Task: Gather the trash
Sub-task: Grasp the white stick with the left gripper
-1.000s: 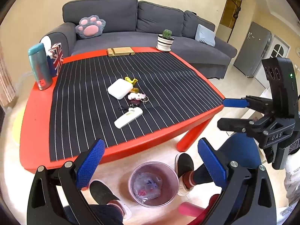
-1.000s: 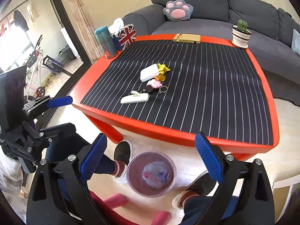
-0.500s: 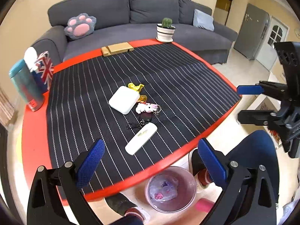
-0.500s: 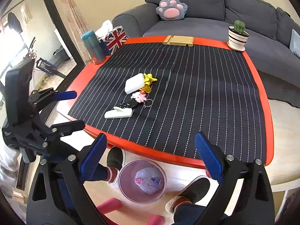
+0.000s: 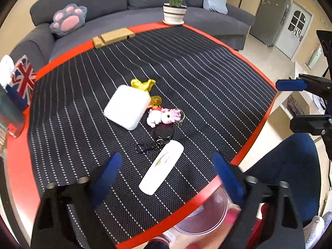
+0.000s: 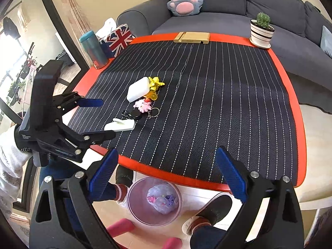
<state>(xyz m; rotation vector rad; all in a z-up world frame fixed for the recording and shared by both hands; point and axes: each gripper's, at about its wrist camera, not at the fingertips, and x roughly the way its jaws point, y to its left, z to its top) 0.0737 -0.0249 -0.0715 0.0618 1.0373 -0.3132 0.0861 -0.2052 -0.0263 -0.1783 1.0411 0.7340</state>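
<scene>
1. Left gripper (image 5: 166,173): fingers spread wide, nothing held, poised above near edge of striped mat (image 5: 207,78), over long white case (image 5: 161,167).
2. Right gripper (image 6: 166,173): fingers spread wide, nothing held, at near table edge (image 6: 176,176).
3. Yellow wrapper (image 5: 143,84): on mat centre, touching white square box (image 5: 127,106).
4. Pink trash bin (image 6: 154,201): on floor under table edge, crumpled bag inside.

Bright daylight, fisheye-bent edges; left view's near jaws motion-blurred
</scene>
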